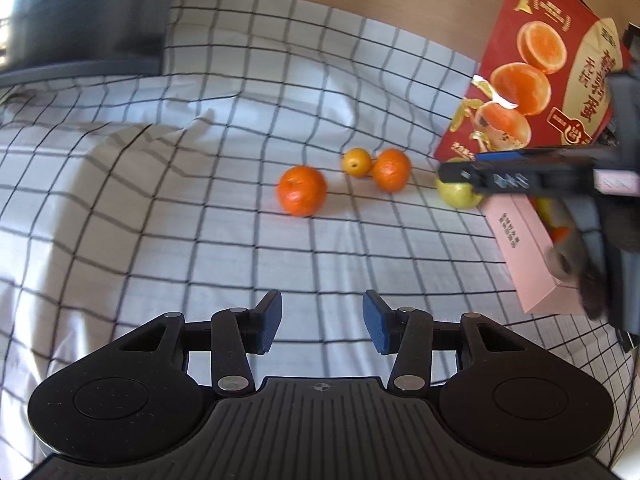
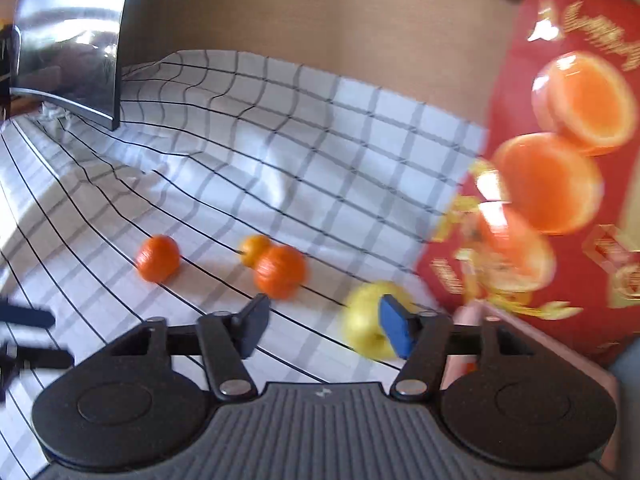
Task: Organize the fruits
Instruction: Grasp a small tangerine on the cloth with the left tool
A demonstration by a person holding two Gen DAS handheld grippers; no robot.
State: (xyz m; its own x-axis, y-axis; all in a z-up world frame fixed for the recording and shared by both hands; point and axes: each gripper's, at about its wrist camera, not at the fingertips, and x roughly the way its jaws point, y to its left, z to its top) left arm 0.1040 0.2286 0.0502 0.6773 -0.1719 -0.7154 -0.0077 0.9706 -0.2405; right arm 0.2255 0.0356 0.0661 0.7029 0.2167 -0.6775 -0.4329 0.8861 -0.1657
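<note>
Three oranges (image 1: pixel 302 190) lie beyond empty left jaws.

On the cloth (image 1: pixel 200 208) three oranges lie in a loose row: one orange (image 1: pixel 301 189) alone to the left, and to its right a small orange (image 1: pixel 357 162) touching a third orange (image 1: pixel 392 169). Further right an apple (image 1: pixel 452 196) lies at the foot of a printed box (image 1: pixel 552 64), with a flat carton (image 1: pixel 528 252) just before it. A monitor (image 1: pixel 88 12) stands at the cloth's far left, well apart from the fruit.
</note>
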